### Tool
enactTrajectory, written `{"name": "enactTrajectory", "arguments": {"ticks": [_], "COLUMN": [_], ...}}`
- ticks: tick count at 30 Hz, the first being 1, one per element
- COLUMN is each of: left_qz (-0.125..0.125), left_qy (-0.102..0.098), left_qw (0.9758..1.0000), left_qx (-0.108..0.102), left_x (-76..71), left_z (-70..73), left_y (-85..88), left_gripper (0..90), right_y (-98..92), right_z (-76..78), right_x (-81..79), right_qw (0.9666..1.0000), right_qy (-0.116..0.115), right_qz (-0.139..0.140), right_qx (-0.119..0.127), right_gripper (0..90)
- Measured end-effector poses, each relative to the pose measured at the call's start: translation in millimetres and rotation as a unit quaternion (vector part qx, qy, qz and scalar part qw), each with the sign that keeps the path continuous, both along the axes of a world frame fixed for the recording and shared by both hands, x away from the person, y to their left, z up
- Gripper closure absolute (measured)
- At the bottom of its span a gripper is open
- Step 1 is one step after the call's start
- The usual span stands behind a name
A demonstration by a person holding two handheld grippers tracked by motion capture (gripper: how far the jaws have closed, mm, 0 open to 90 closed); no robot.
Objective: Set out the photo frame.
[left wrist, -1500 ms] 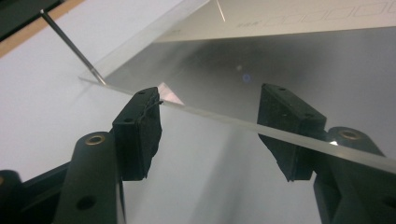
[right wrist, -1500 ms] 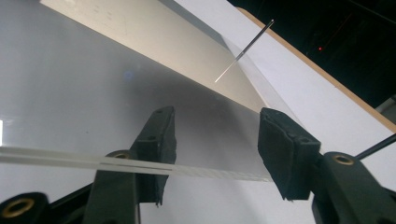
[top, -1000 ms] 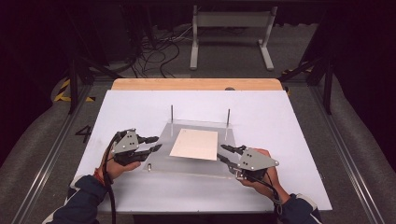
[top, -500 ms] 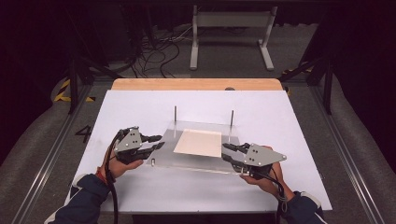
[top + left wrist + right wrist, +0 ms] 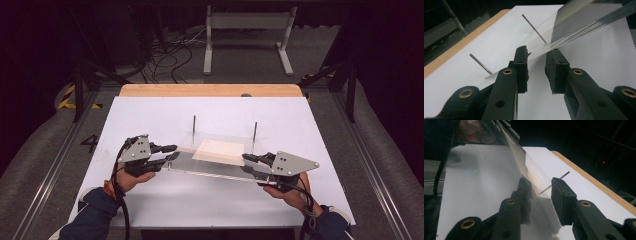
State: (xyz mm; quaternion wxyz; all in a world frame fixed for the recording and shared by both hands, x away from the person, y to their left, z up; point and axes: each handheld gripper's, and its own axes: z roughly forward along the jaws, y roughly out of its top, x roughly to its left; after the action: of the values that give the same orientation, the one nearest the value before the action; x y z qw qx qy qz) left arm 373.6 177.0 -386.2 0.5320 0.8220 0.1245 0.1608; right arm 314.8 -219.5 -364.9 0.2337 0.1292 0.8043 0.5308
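A clear plate (image 5: pixel 220 169) hangs tilted over the white table (image 5: pixel 150 115), its near edge raised. Two thin metal rods (image 5: pixel 194 125) (image 5: pixel 255 131) stand at its far corners, and a tan sheet (image 5: pixel 220 150) lies on it between them. My left gripper (image 5: pixel 171 155) holds the plate's near left corner. In the left gripper view the plate's edge (image 5: pixel 594 25) runs down between the slightly parted jaws of that gripper (image 5: pixel 537 51). My right gripper (image 5: pixel 248 163) holds the near right corner. In its own view that gripper (image 5: pixel 540 181) has one jaw blurred behind the plate (image 5: pixel 486 170).
A wooden strip (image 5: pixel 210 90) borders the table's far edge. Behind it a grey metal stand (image 5: pixel 247 30) and loose cables (image 5: pixel 165 55) lie on the dark floor. Metal rails (image 5: pixel 55 165) run along both sides of the table.
The plate, with its rods and tan sheet, has shifted right and toward the person, and its near edge has risen. The right gripper moved right with it; the left barely moved.
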Motion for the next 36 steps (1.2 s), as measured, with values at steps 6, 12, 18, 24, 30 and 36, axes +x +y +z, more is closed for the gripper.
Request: {"name": "enactTrajectory", "arguments": {"ticks": [6,12,18,24,30,36], "left_qz": [0.001,-0.012,-0.019,-0.031,-0.045,-0.051], "left_qy": [0.016,0.024,-0.014,-0.033,-0.036,-0.028], "left_qw": [0.9995,0.9995,0.9995,0.9982,0.998,0.9983], "left_qx": [-0.027,-0.019,0.019,0.038,0.025,0.011], "left_x": [18.3,40.3,33.4,17.7,1.8,-2.8], "left_z": [-3.9,-11.4,-5.2,5.4,18.2,27.4], "left_y": [-4.4,-25.3,-32.7,-29.9,-22.3,-16.8], "left_gripper": [64.4,54.8,60.0,64.6,67.2,68.1], "right_y": [-2.8,-3.0,-5.2,-6.0,-7.8,-11.5], "right_z": [7.8,11.5,11.3,11.8,22.9,31.8], "right_x": [7.6,11.3,10.8,8.5,2.1,4.5], "right_qw": [0.9999,0.9999,0.9999,0.9998,0.9993,0.9971], "right_qy": [0.012,0.014,0.013,0.019,0.021,0.043], "right_qz": [-0.002,0.001,0.001,0.002,0.024,0.039], "right_qx": [0.009,0.009,0.01,0.008,0.022,0.05], "right_gripper": [67.5,68.1,68.0,67.6,68.5,67.7]}}
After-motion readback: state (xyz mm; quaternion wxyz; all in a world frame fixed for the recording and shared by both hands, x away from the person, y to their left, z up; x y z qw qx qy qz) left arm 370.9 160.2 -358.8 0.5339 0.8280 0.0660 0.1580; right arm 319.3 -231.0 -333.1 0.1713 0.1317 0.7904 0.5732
